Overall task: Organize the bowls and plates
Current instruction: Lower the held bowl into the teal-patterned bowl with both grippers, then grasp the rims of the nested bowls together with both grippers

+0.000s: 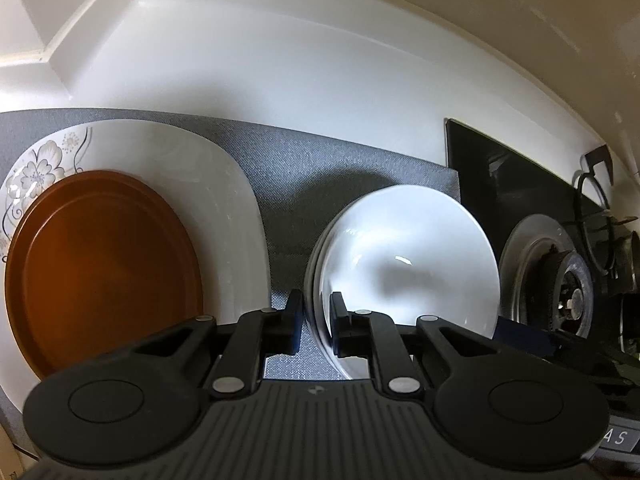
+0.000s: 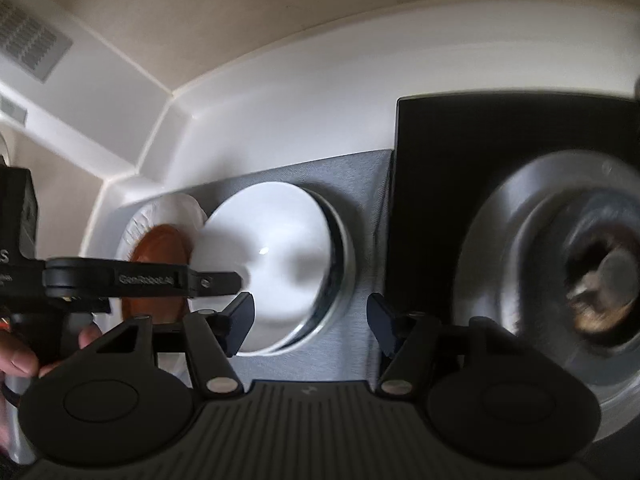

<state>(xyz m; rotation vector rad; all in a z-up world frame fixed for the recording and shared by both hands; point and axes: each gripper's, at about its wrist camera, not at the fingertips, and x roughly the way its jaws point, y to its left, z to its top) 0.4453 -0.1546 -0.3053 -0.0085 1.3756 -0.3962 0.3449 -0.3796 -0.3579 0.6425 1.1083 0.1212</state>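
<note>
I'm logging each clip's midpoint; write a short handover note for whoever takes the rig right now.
Left gripper: fingers shut on the near rim of the white bowl, which is nested on other bowls on the grey mat.
Right gripper: open, empty, beside the bowls.
Brown plate lies on the floral plate, left of the bowls.
Done: plates stacked, bowls nested.
Left: release the bowl; nothing else loose is in view.

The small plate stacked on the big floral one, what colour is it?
Plain orange-brown, no pattern. The small plate shows best in the left wrist view.
</note>
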